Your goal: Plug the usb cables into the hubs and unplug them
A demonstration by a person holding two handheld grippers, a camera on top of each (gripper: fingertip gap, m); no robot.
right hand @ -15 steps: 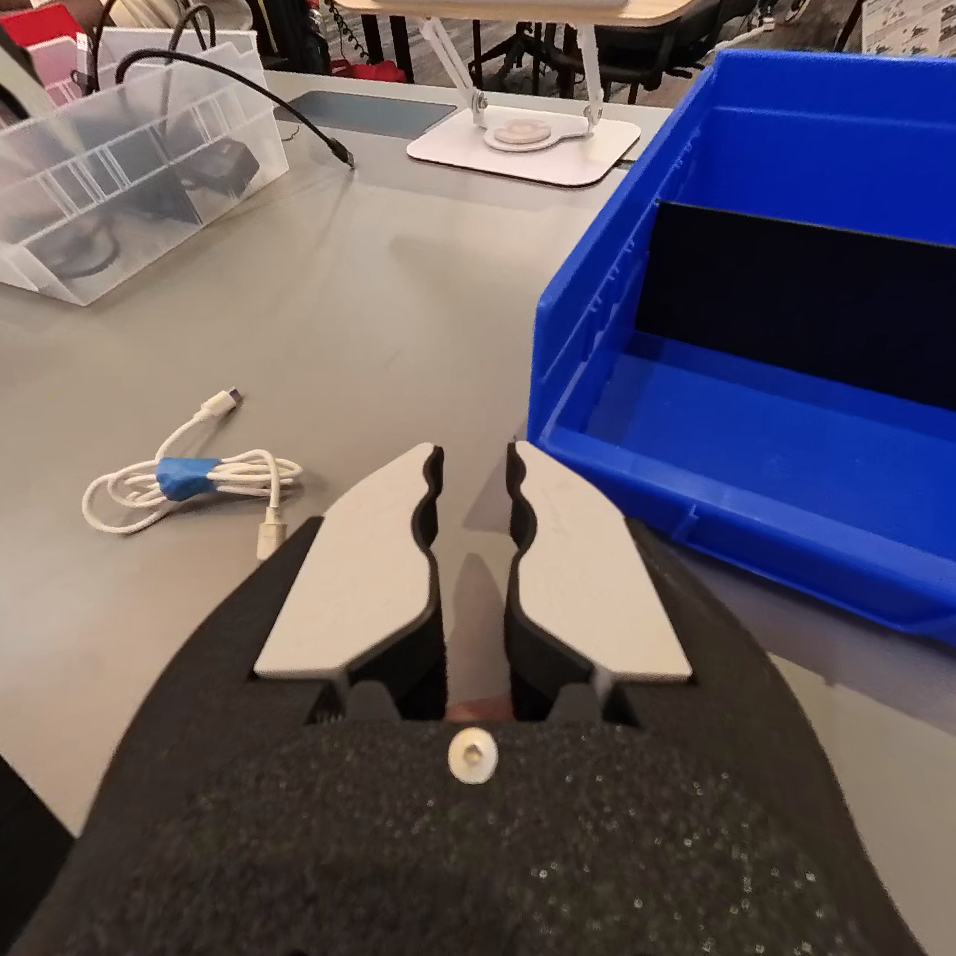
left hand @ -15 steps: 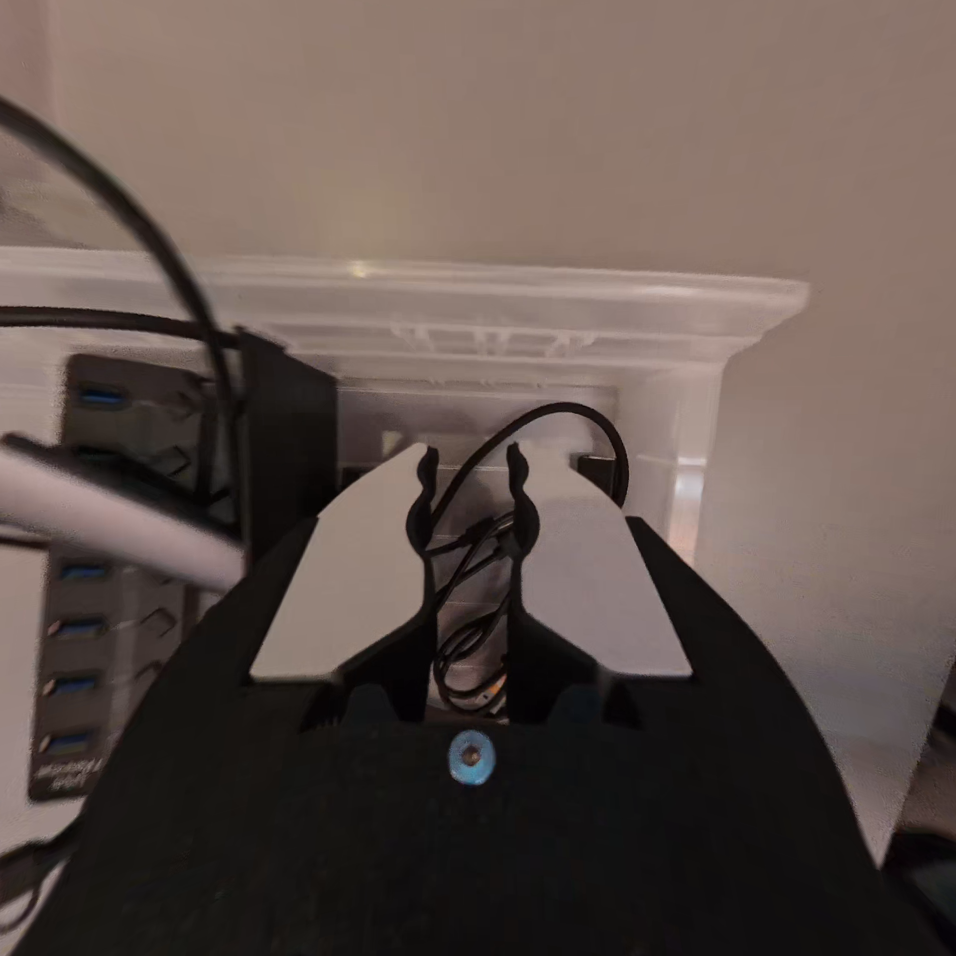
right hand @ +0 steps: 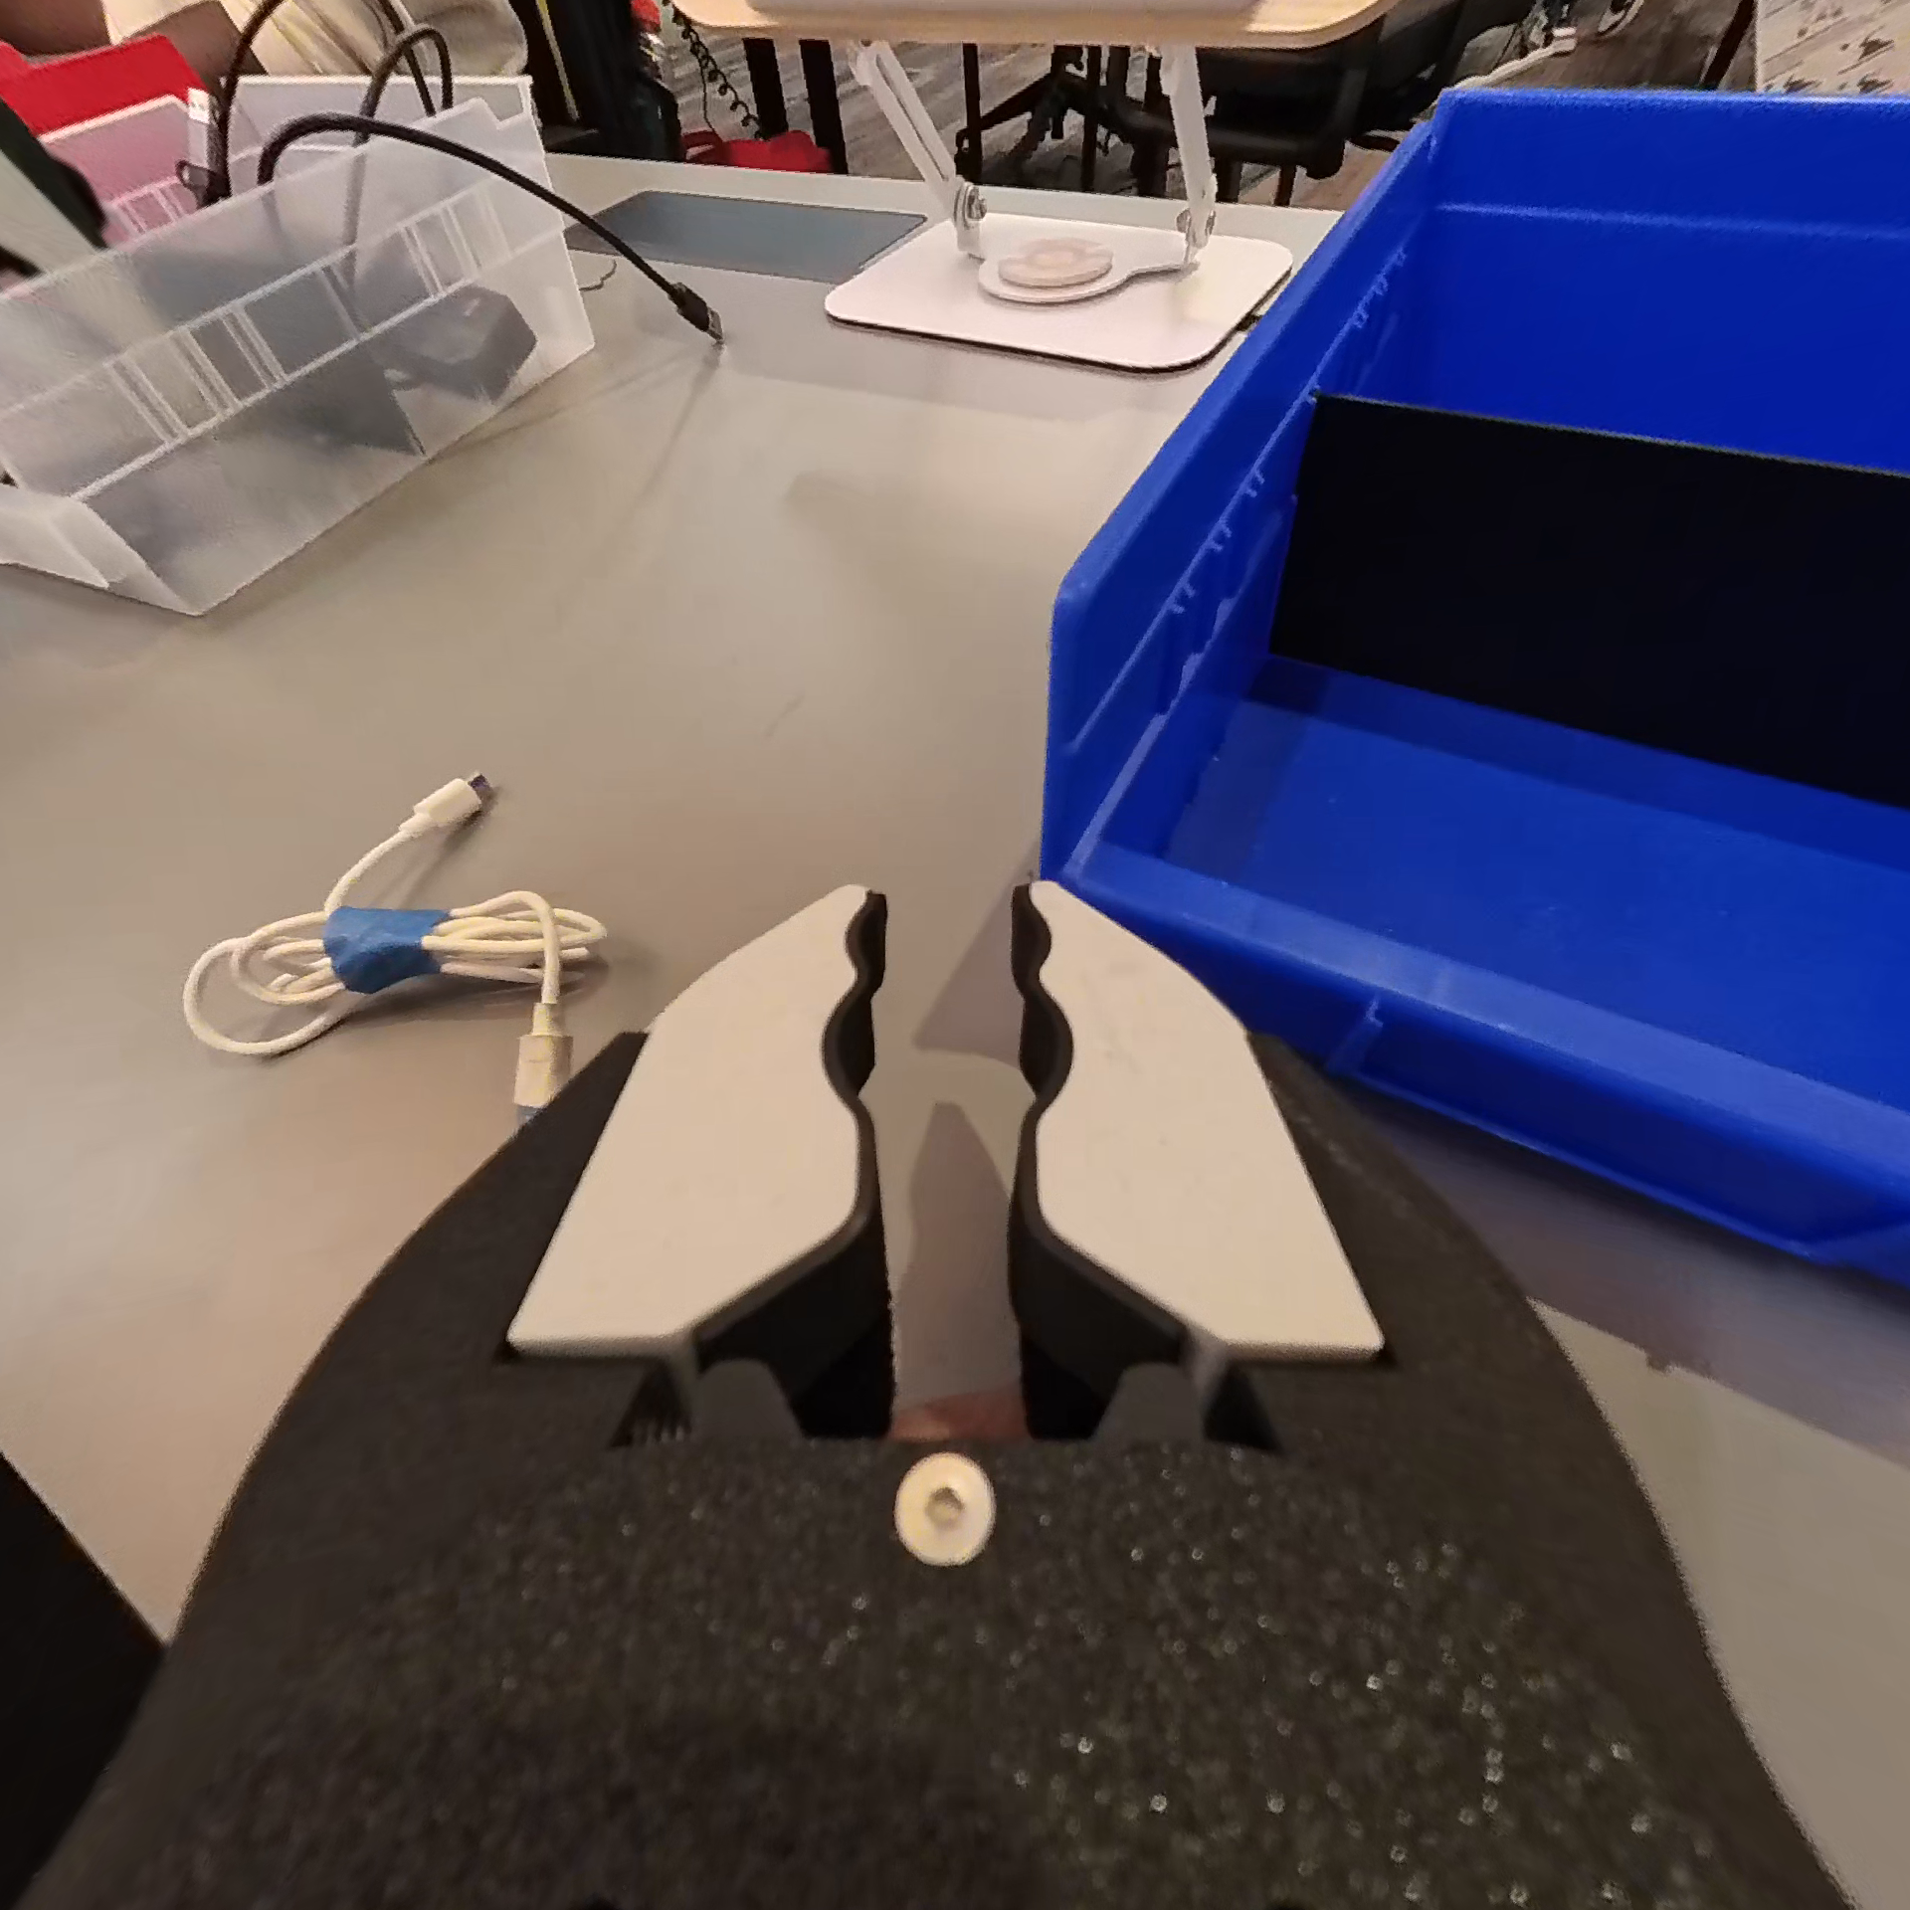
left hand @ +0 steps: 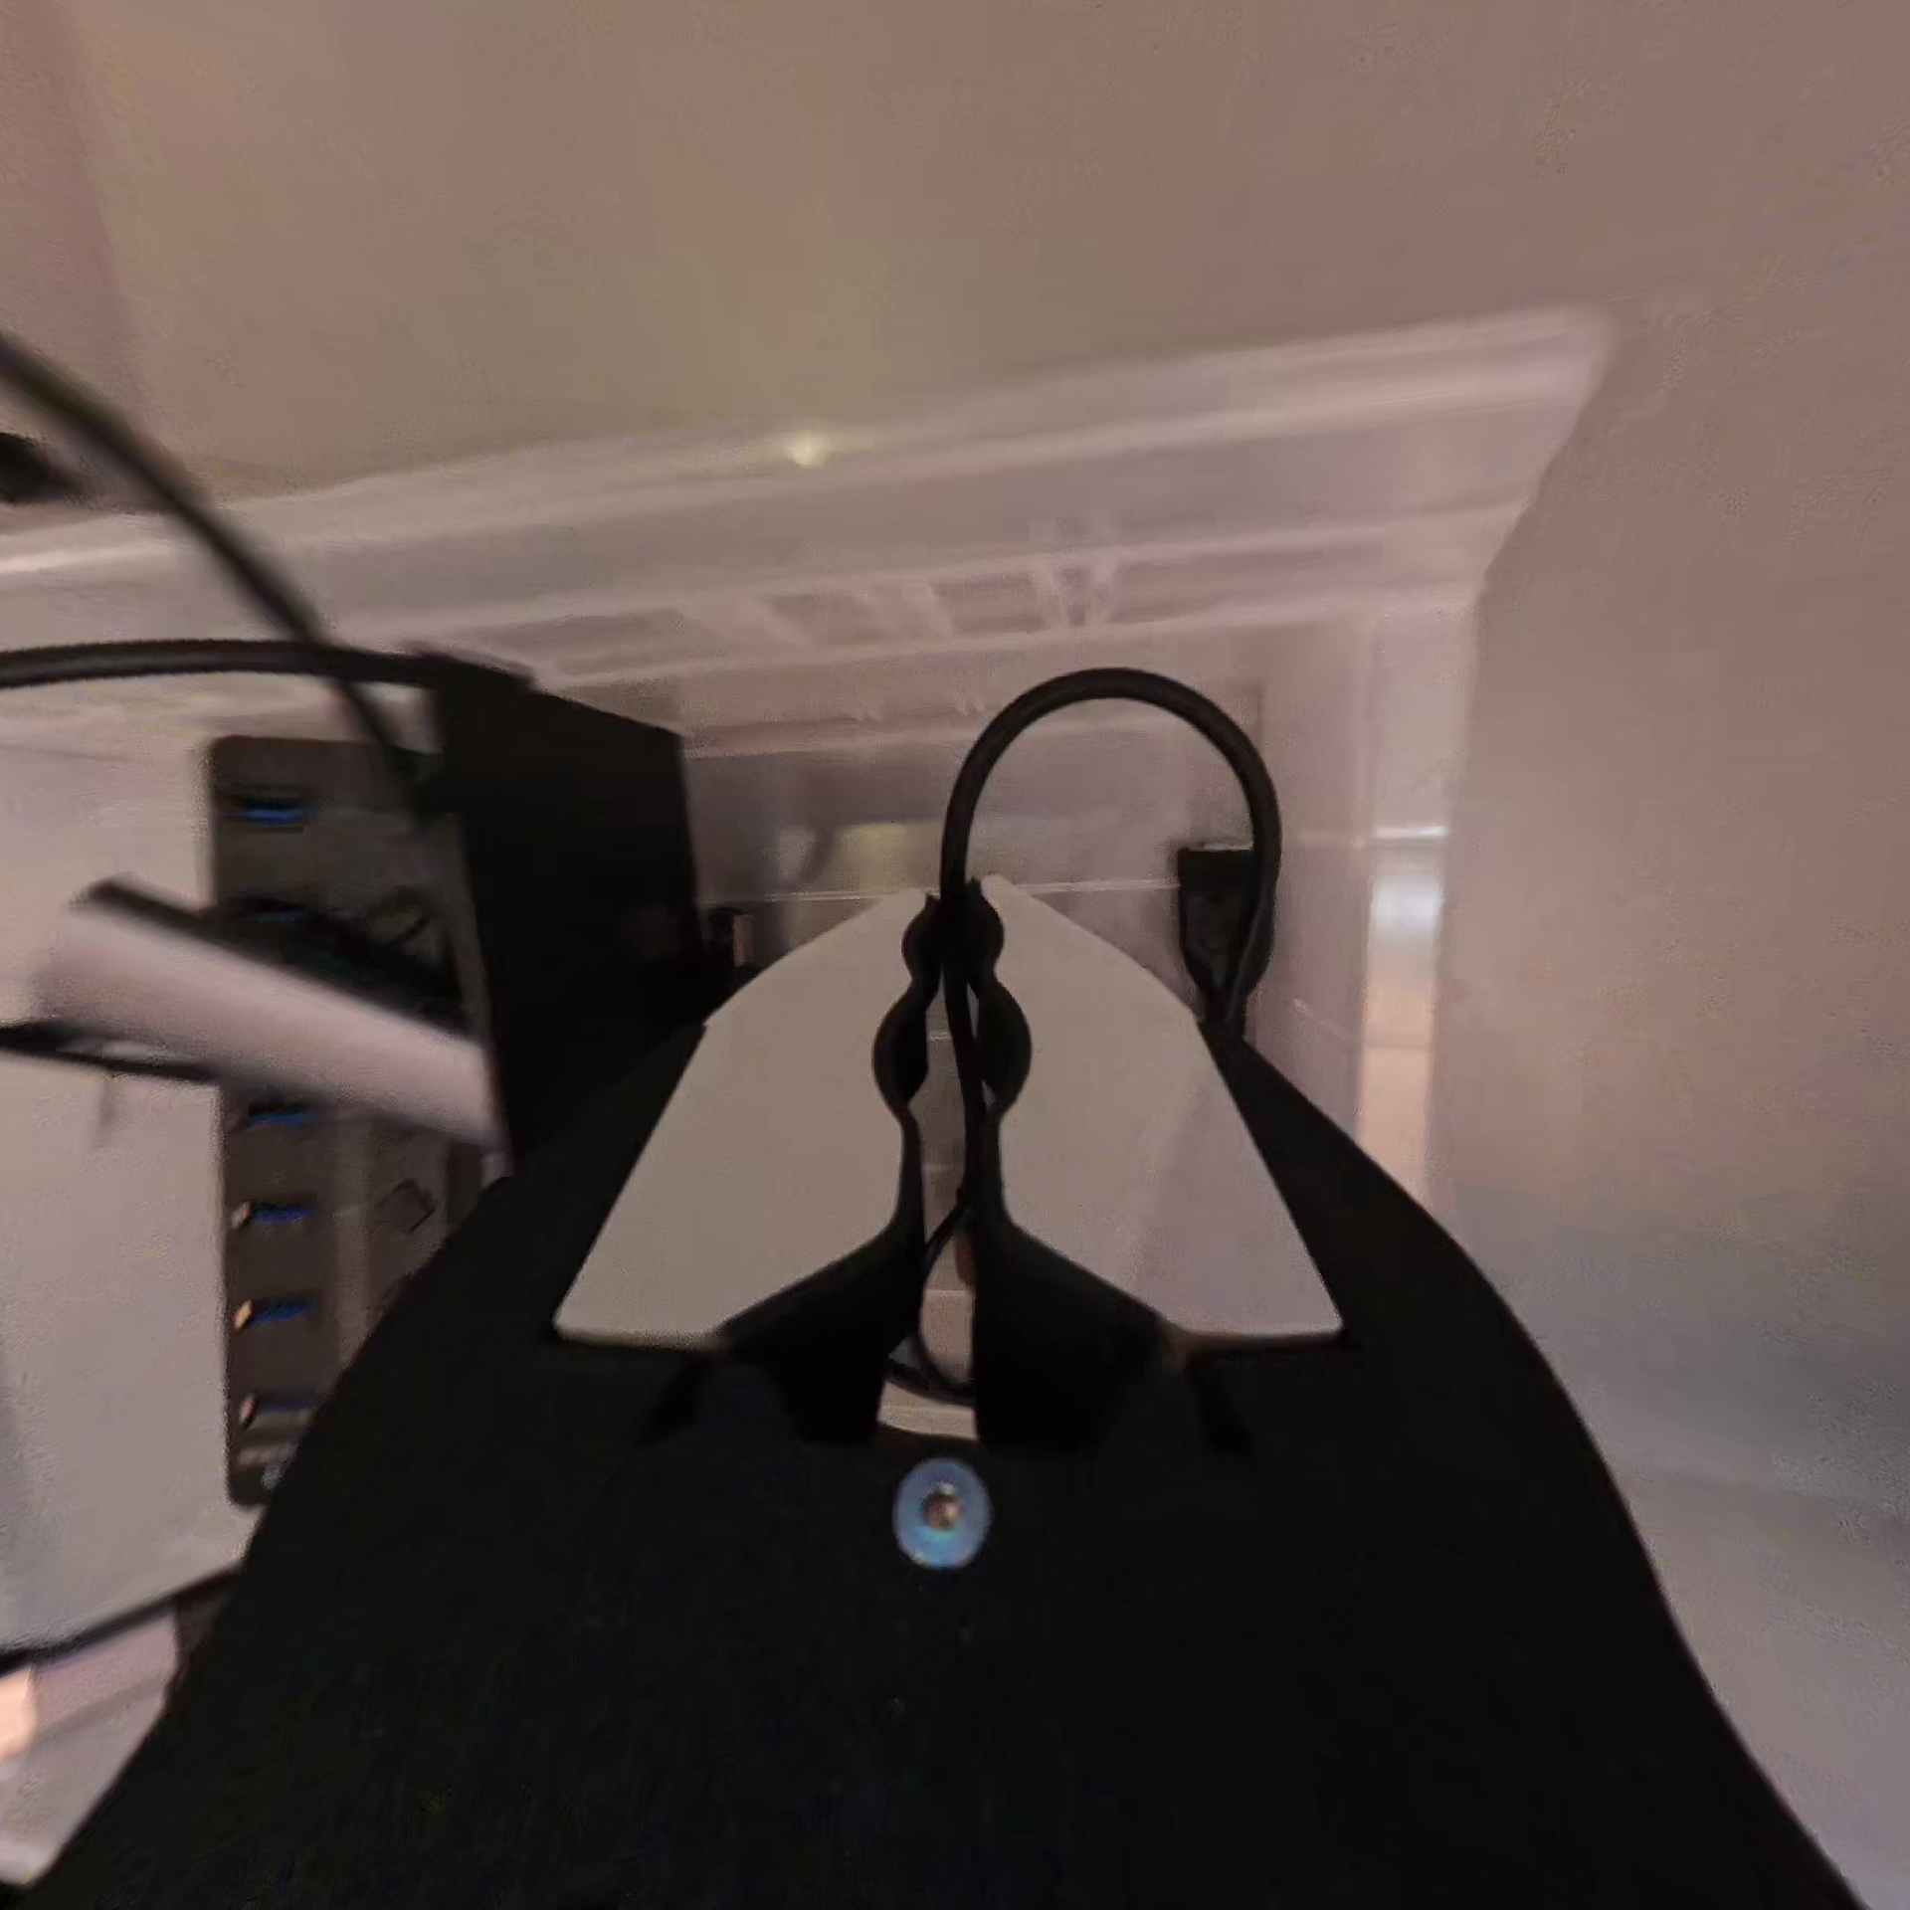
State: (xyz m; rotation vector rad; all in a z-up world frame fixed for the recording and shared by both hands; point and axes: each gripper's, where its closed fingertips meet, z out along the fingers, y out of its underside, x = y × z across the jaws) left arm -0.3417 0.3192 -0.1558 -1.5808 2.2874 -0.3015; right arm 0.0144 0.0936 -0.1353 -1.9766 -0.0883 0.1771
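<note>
1. The left gripper [left hand: 956,899] has its fingertips pinched together on a thin black cable [left hand: 1111,687], which runs up between the fingers and loops over beyond the tips to a small black plug [left hand: 1214,910] on the right.
2. Left of that gripper stands a black usb hub [left hand: 310,1085] with a column of blue ports, inside a clear plastic bin [left hand: 1034,465]; a blurred white cable [left hand: 269,1023] and other black cables reach the hub from the left.
3. The right gripper [right hand: 949,910] hangs over the grey table [right hand: 672,641] with a clear gap between its fingers and nothing in it.
4. Just left of it lies a coiled white usb cable [right hand: 413,951] bound with blue tape, both plugs free on the table.
5. Right of it sits a blue bin [right hand: 1499,827] with a dark divider.
6. Farther back on the left, the clear bin [right hand: 258,393] holds dark items, and a black cable [right hand: 579,217] trails out of it onto the table.
7. Beyond, a white stand [right hand: 1065,300] rests on the table.
</note>
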